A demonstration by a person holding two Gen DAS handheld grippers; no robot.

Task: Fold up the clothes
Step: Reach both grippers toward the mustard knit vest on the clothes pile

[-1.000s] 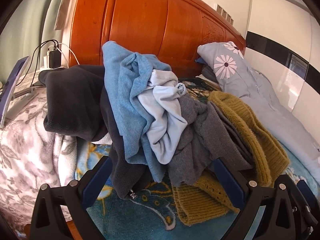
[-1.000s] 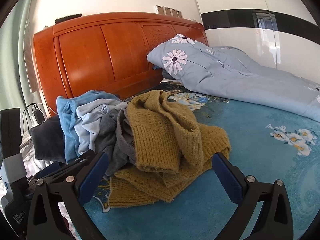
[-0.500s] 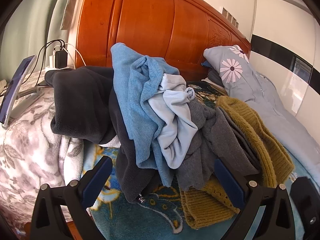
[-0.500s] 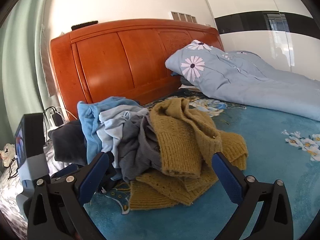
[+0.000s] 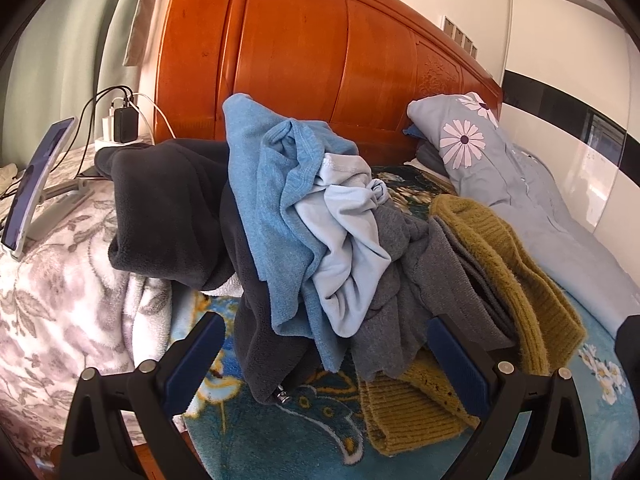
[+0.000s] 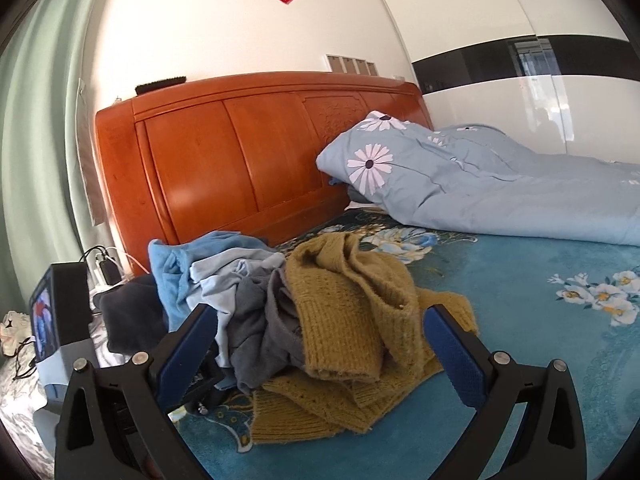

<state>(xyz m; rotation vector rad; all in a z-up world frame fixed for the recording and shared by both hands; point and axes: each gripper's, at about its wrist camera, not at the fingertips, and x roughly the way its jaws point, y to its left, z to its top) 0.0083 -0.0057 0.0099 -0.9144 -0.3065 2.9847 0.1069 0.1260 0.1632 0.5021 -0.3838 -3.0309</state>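
A heap of clothes lies on the bed's teal floral cover point(image 6: 520, 320). It holds a mustard knit sweater point(image 6: 352, 312), a dark grey garment point(image 5: 404, 280), a pale blue shirt point(image 5: 348, 232), a mid-blue top point(image 5: 272, 184) and a black fleece point(image 5: 168, 208). The sweater also shows in the left wrist view point(image 5: 504, 264). My left gripper point(image 5: 324, 348) is open and empty, just in front of the heap. My right gripper point(image 6: 320, 340) is open and empty, in front of the sweater, not touching it.
An orange wooden headboard point(image 6: 248, 152) stands behind the heap. A grey-blue daisy duvet point(image 6: 500, 184) lies at the right. A grey floral blanket point(image 5: 60, 280), a phone on a stand point(image 5: 32, 184) and a charger with cables point(image 5: 124, 120) are at the left.
Both grippers have drawn back and tilted up from the heap, which now sits lower and smaller in the right wrist view. The clothes have not moved.
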